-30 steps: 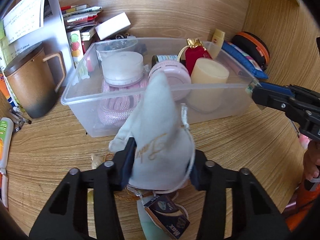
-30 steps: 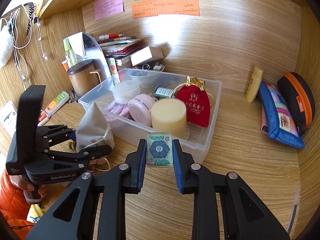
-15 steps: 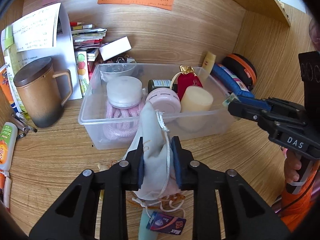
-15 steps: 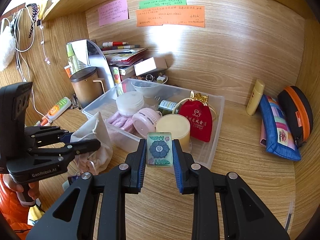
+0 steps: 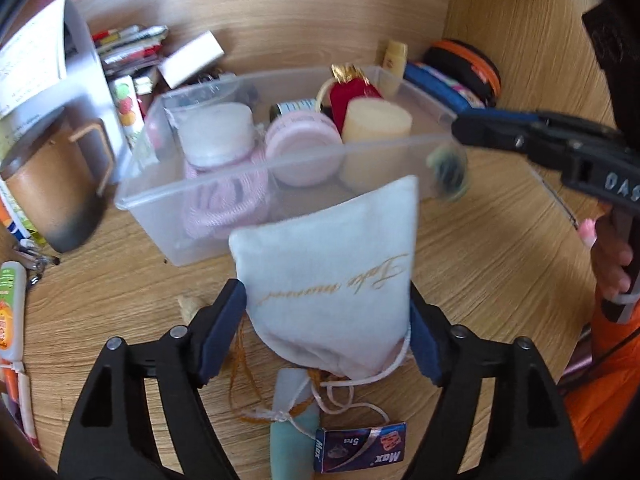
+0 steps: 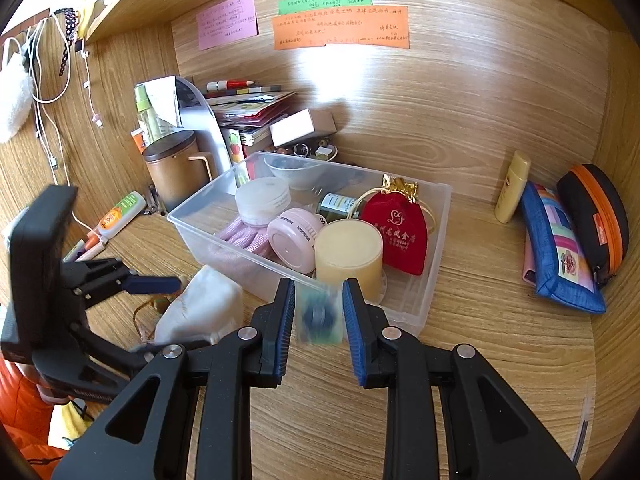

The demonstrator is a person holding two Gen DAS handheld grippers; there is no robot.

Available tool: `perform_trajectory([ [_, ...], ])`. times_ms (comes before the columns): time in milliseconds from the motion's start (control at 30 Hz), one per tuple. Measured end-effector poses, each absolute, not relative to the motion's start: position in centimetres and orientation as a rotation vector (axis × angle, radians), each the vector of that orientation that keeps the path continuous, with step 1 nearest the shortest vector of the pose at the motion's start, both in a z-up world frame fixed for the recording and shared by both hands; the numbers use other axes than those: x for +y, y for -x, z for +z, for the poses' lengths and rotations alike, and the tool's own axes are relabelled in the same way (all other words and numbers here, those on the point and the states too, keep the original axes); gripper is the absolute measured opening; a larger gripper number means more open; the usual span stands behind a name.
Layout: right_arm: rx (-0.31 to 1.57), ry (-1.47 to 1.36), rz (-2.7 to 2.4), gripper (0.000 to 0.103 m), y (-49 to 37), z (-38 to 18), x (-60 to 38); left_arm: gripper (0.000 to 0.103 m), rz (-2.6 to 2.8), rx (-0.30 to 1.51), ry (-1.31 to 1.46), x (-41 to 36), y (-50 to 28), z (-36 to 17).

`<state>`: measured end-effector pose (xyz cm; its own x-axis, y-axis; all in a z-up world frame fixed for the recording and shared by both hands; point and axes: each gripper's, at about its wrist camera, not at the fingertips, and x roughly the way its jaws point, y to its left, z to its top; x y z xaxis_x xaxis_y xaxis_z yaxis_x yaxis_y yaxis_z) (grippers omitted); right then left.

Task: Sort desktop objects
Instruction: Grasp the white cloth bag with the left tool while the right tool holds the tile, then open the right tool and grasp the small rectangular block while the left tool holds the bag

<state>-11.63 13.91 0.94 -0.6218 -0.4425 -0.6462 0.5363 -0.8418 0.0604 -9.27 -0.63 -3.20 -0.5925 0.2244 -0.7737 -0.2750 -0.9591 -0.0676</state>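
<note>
The left hand-held gripper (image 5: 326, 316) was opening around a white bag (image 5: 332, 268). The right hand-held gripper (image 6: 318, 312) squeezed a small flower card (image 6: 319, 312).

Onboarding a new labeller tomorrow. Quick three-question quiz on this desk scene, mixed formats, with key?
1. True or false: the red pouch lies inside the clear bin.
2. What sits between the jaws of the right hand-held gripper? A) a small flower-print tile B) a pen C) a mug
3. Fill in: the white pouch between the opening jaws of the left hand-held gripper lies ___ the bin.

Key: 1 true; 2 A; 3 outside, on the desk in front of it.
</note>
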Motion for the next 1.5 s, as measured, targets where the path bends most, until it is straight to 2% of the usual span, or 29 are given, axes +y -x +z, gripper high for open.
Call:
perform_trajectory([
  [67,0.185,-0.911,-2.416,0.022,11.6,0.9,13.9,0.084,2.557,0.107,1.273,-0.3,9.7,-3.9],
  [267,0.197,-0.930,-2.417,0.022,11.8,0.4,14.1,0.084,2.539,0.126,1.306,0.9,10.9,-5.4],
  [500,0.238,-0.963,-2.399,0.023,10.7,-0.7,15.1,0.084,2.560,0.103,1.277,-0.1,9.8,-4.1],
  [567,0.251,-0.975,-2.390,0.030,10.4,-1.0,15.1,0.084,2.576,0.074,1.237,-0.9,8.8,-2.8],
  [633,0.242,-0.981,-2.381,0.043,10.3,-1.3,15.3,0.084,2.601,0.060,1.209,-1.8,7.9,-1.7],
  [800,0.234,-0.996,-2.365,0.048,10.0,-2.0,15.2,0.086,2.636,0.047,1.183,-2.8,6.8,-0.4],
  [967,0.258,-1.022,-2.343,0.049,9.7,-3.0,14.9,0.090,2.610,0.015,1.161,-2.1,7.0,-0.5],
  [1500,0.378,-1.172,-2.257,0.048,11.8,-6.7,14.0,0.093,2.510,0.111,1.333,1.5,11.7,-5.5],
])
